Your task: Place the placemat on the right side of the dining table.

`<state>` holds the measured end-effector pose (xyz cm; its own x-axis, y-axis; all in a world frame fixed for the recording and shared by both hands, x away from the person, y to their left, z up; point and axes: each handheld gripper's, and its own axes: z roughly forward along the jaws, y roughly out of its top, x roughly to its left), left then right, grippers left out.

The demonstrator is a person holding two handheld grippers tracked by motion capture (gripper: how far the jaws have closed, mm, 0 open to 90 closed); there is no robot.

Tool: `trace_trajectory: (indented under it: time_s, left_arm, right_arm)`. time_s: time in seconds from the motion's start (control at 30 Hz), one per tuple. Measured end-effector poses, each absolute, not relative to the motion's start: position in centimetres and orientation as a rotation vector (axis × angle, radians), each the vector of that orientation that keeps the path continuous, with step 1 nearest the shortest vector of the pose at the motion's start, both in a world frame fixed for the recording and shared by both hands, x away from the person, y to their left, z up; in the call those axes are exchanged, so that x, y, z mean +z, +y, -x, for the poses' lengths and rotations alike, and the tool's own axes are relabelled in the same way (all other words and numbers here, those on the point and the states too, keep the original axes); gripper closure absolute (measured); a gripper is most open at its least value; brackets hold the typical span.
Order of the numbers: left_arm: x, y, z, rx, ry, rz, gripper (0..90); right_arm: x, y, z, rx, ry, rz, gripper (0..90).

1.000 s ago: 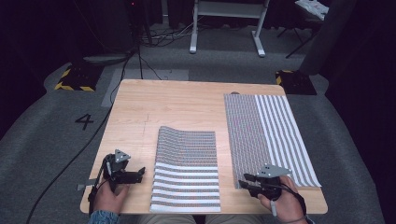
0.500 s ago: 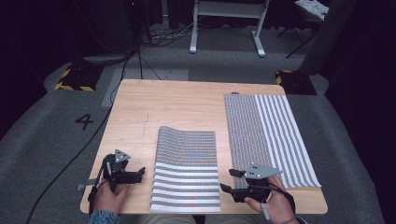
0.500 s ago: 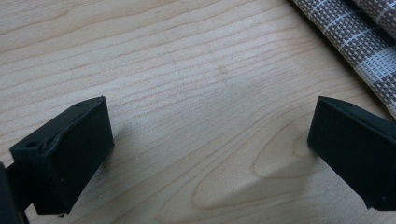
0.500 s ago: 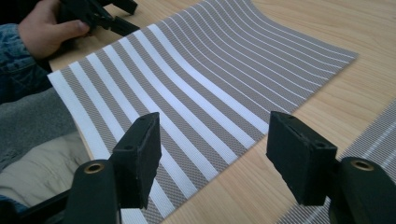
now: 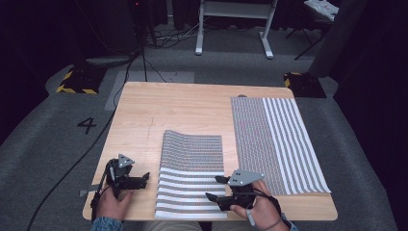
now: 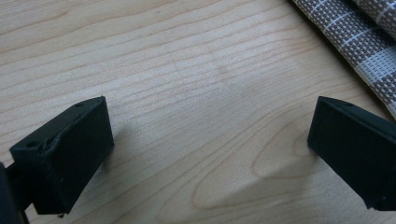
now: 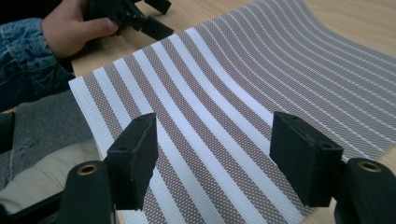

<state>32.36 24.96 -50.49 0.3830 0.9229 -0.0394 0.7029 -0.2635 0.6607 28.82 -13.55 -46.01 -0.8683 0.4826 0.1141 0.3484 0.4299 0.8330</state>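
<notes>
A striped woven placemat (image 5: 191, 173) lies at the front middle of the wooden table (image 5: 183, 106), its far end slightly raised. A second, larger striped mat (image 5: 276, 142) lies flat on the right. My right gripper (image 5: 214, 187) stands open over the near right part of the middle mat. In the right gripper view the mat's stripes (image 7: 224, 102) run between its spread jaws (image 7: 215, 158). My left gripper (image 5: 143, 179) rests open on bare wood just left of that mat. The left gripper view has the mat's edge (image 6: 359, 42) at its top right, beyond the gripper (image 6: 210, 144).
The table's front edge (image 5: 207, 217) is right below both hands, with the person's lap (image 7: 42, 158) under it. A white-legged stand (image 5: 233, 29) and cables (image 5: 159, 43) sit on the grey floor behind. A painted 4 (image 5: 87, 125) marks the floor at left.
My right gripper has moved left from the bare front right of the table to over the middle mat's near right part. The left gripper has stayed put.
</notes>
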Motion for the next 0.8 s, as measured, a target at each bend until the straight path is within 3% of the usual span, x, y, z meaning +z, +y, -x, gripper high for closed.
trace_trajectory:
  time_s: [0.43,0.8]
  left_arm:
    - [-50.5,25.0,-32.4,0.479,1.392,-2.051,0.2]
    - [-50.5,25.0,-32.4,0.476,1.390,-2.052,0.2]
  right_arm:
    - [-49.8,-11.9,-30.0,1.309,2.581,-0.715,29.4]
    - [-50.5,-11.5,-29.7,1.207,2.635,-0.578,17.7]
